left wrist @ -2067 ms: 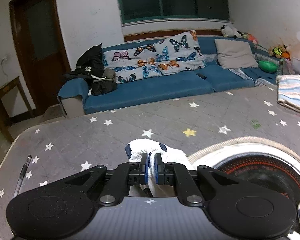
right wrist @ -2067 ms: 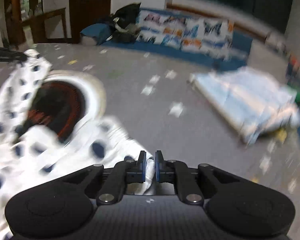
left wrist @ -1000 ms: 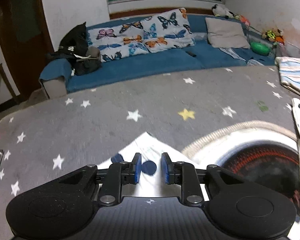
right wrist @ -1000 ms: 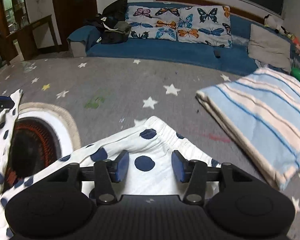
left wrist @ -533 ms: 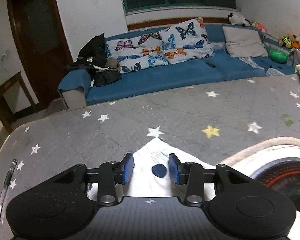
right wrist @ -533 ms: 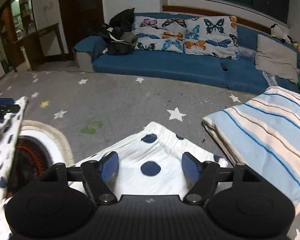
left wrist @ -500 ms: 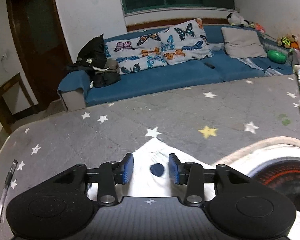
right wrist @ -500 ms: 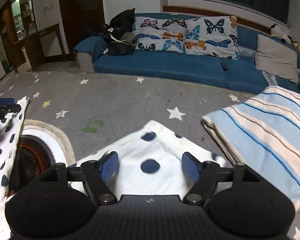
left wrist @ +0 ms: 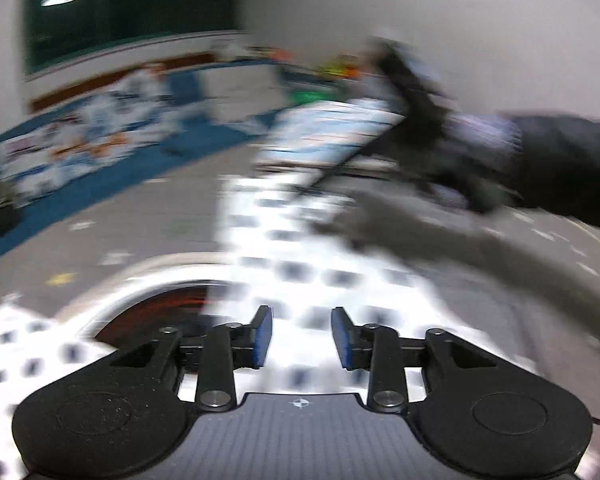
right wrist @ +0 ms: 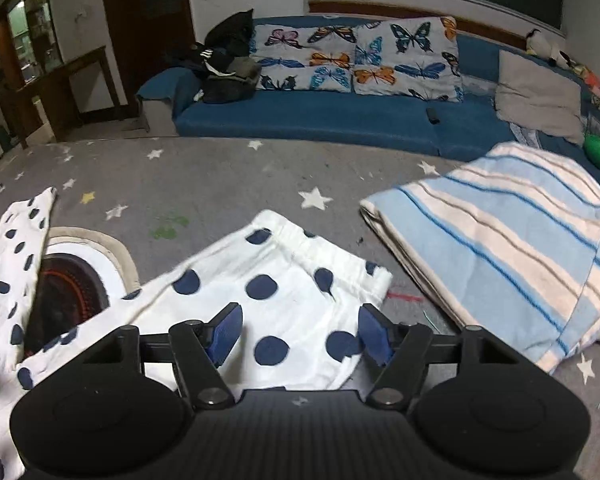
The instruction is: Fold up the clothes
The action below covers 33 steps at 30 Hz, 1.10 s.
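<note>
A grey starred rug point(right wrist: 220, 176) filled the floor, with a blue sofa point(right wrist: 340, 116) across 12 o'clock in the right wrist view. At 3 o'clock lay a folded striped blanket point(right wrist: 500, 232), just beside the garment but apart from it. The white dotted garment point(right wrist: 276, 280) spread flat from 6 o'clock out to 9 o'clock, partly covering a round mat point(right wrist: 112, 256) whose dark red centre showed at 8 o'clock. One corner of the cloth reached toward 10 o'clock.

The right gripper point(right wrist: 300, 336) hovered low over the waistband end, its 2 blue pads wide apart with only cloth showing between them and nothing clamped.

The left wrist view was badly blurred. The left gripper point(left wrist: 301, 342) had its 2 pads apart as well, gripping nothing, above dotted cloth point(left wrist: 308, 272). A dark smeared shape at 2 o'clock could not be made out.
</note>
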Available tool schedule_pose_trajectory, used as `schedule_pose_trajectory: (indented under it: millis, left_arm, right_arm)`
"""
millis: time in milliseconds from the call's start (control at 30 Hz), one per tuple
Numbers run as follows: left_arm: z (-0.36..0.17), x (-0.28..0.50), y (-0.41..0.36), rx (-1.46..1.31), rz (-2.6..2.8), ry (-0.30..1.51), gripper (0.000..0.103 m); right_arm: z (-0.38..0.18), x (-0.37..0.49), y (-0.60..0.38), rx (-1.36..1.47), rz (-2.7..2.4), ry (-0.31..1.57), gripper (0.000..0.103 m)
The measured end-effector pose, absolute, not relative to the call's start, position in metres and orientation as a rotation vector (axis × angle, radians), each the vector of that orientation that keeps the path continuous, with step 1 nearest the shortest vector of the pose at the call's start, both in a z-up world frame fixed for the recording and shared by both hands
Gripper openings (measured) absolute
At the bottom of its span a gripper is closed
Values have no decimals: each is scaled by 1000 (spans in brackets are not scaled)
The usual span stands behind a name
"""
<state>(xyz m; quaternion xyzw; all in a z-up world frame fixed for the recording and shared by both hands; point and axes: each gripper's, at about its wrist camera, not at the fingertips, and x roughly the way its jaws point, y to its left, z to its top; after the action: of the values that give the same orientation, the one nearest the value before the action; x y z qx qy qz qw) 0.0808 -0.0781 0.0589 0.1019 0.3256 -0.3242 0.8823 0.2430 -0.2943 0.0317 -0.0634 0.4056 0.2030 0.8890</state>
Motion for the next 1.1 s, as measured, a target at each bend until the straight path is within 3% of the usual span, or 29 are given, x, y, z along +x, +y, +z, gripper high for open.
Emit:
schedule_pose_trajectory:
  millis: [100, 767, 1100]
  left_arm:
    - [53, 54, -105, 246, -812, 679, 20]
    - [21, -15, -151, 247, -1142, 799, 20]
    - [29, -20, -128, 180, -1008, 804, 32]
  right_arm:
    - [33, 241, -290, -144, 442, 842, 66]
    - [11, 258, -284, -179, 418, 831, 68]
    - [30, 225, -281, -254, 470, 821, 67]
